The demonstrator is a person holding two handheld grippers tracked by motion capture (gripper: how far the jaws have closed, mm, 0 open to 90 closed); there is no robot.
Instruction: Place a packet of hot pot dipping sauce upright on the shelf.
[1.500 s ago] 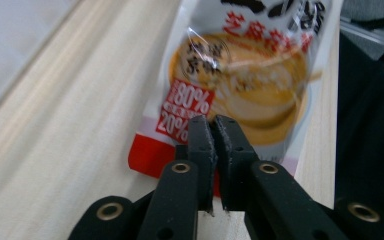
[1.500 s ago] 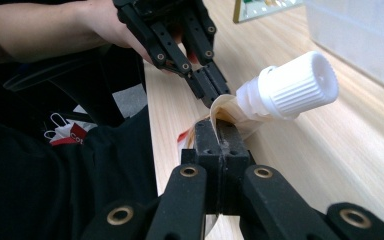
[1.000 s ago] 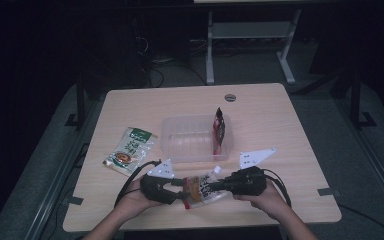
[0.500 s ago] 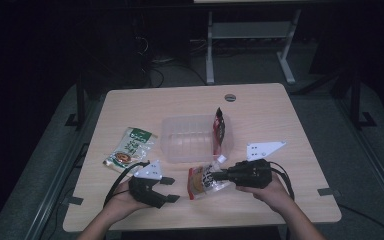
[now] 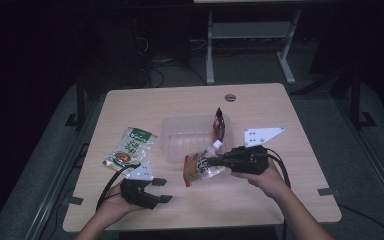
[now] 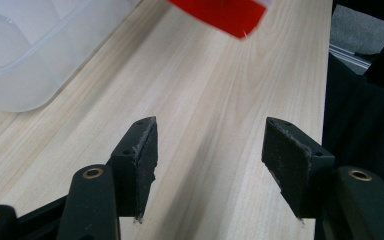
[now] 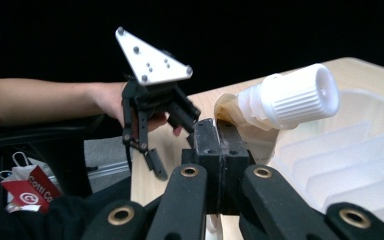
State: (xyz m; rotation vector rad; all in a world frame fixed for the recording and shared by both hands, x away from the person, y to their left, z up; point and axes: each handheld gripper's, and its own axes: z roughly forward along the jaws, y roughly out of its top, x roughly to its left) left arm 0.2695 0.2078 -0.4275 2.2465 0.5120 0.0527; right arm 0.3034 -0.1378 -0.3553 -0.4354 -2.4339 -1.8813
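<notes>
High view: right gripper (image 5: 214, 161) clamped on spouted pouch (image 5: 200, 167), lifted just beside clear tray (image 5: 175, 145); left gripper (image 5: 161, 190) apart, low near table edge.

Left gripper view: jaws spread wide, just been opening, nothing between, bare table (image 6: 220, 100) beneath.

Right gripper view: jaws pressed together on pouch edge, white cap (image 7: 300, 95) above tray.

Each black tool (image 5: 161, 190) carries brass-ringed pivots, a grey three-cornered plate and a black cable.

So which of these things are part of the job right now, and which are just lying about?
In the job:
- spouted pouch, clamped in the right gripper
- clear plastic tray
- left gripper, jaws open

Lying about:
- green packet
- dark red sachet in the tray
</notes>
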